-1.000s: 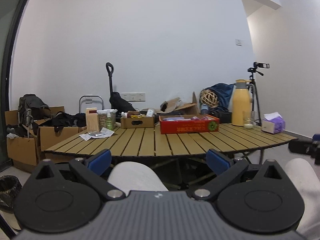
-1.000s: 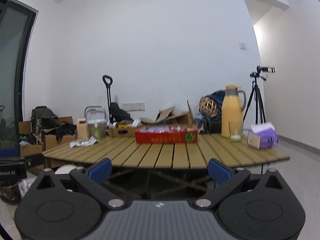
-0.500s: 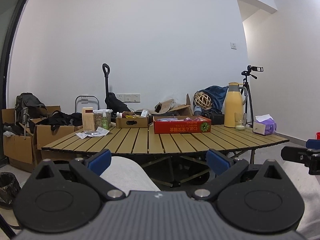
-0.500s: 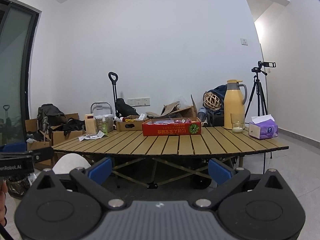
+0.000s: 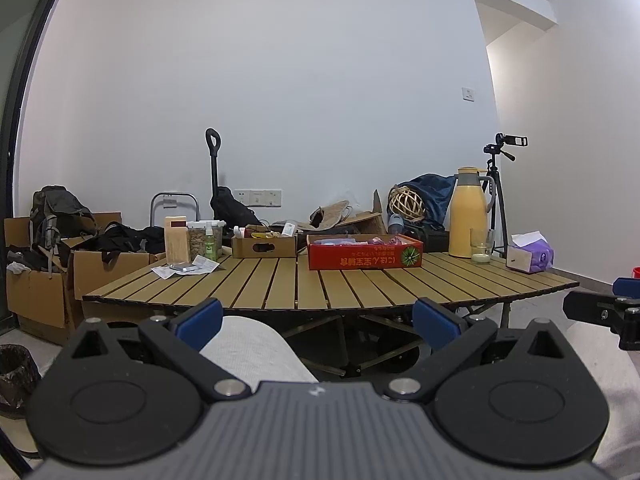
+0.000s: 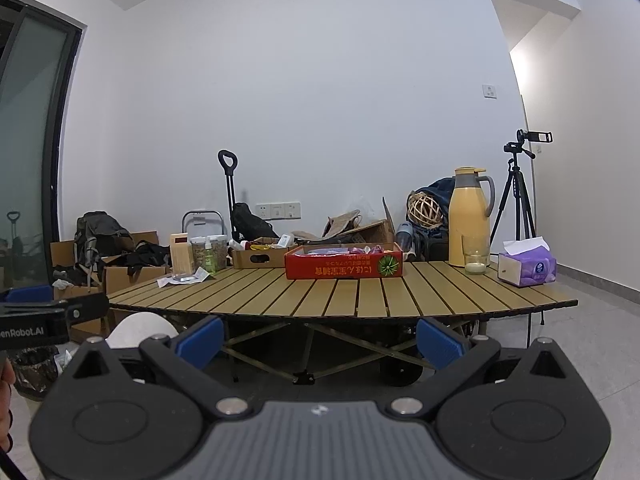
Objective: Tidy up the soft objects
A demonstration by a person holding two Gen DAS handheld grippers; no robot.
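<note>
A red cardboard box (image 5: 364, 255) with soft coloured items in it sits on the slatted wooden table (image 5: 328, 284), toward the back; it also shows in the right wrist view (image 6: 344, 264). My left gripper (image 5: 318, 318) is open and empty, held low in front of the table's near edge. My right gripper (image 6: 320, 334) is open and empty, also below the table edge. The right gripper shows at the right edge of the left wrist view (image 5: 604, 308). The left gripper shows at the left edge of the right wrist view (image 6: 52, 312).
On the table stand a yellow thermos (image 5: 467, 212), a glass (image 5: 480, 245), a purple tissue box (image 5: 529, 255), a brown box (image 5: 264, 244), jars and papers (image 5: 188, 268). Cardboard boxes with bags (image 5: 48, 256) stand left. A tripod (image 6: 520, 192) stands right. My knees (image 5: 248, 344) are below.
Both grippers have pulled back and dropped slightly from the table, so the table looks farther away. The other gripper has come into view at the edge of each view.
</note>
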